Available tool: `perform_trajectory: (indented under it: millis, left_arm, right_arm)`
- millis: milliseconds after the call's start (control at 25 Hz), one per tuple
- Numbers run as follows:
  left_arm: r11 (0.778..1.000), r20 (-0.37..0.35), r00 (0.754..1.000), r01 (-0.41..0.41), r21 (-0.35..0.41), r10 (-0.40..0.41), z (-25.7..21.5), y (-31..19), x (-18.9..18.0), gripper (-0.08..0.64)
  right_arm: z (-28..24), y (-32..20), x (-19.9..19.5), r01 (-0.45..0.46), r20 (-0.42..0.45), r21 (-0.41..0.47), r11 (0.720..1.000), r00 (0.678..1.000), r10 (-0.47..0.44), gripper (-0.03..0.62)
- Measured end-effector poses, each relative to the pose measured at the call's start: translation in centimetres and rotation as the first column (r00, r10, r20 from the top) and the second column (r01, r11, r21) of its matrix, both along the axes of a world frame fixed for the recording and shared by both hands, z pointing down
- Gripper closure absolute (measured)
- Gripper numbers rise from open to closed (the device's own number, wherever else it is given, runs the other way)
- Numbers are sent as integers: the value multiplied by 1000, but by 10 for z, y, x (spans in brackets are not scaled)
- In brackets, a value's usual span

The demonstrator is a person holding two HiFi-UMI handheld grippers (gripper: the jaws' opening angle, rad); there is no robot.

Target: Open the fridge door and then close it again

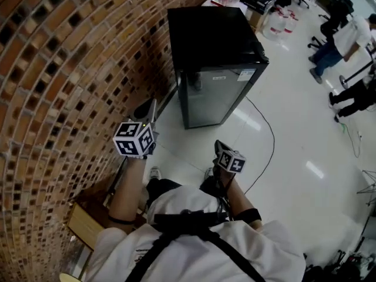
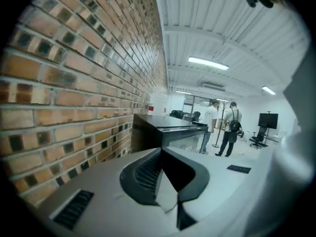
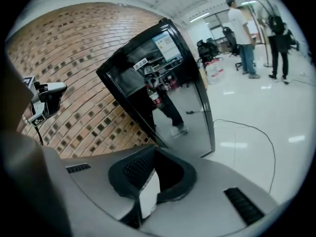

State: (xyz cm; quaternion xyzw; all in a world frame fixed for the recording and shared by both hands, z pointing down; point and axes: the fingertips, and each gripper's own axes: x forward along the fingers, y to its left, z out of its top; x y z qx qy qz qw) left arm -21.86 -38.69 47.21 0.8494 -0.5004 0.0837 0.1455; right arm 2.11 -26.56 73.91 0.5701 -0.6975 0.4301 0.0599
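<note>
While the fridge [image 1: 217, 51] stands shut at the far side of the glossy white floor [image 1: 294, 128], close against the brick wall [image 1: 70, 69], I see a boxy black cabinet with a flat top and a glass door [image 1: 220, 98]. Reflections hide whatever is inside. My left gripper [image 1: 152, 104] and right gripper [image 1: 218, 144] hang in the air near me, well apart from it, jaws pressed together on nothing. A thin black cable [image 1: 269, 145] curls over the floor on the right.

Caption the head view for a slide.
Person facing the closed black fridge beside a brick wall, left gripper and right gripper both shut, empty, short of it.
</note>
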Motion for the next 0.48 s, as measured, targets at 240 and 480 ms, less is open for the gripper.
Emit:
perform_trajectory:
  millis: [240,480]
  left_arm:
    - [978,-12,979,-202,-45,201,10,-5,-43,558]
    - [961,-68,964,-262,-90,256,47,23,-47,558]
  right_arm:
    - [-5,5,-77,-203,-4,-20,979,979,203,584]
    - [-24,24,-107,-206,-25,42,978,978,207,584]
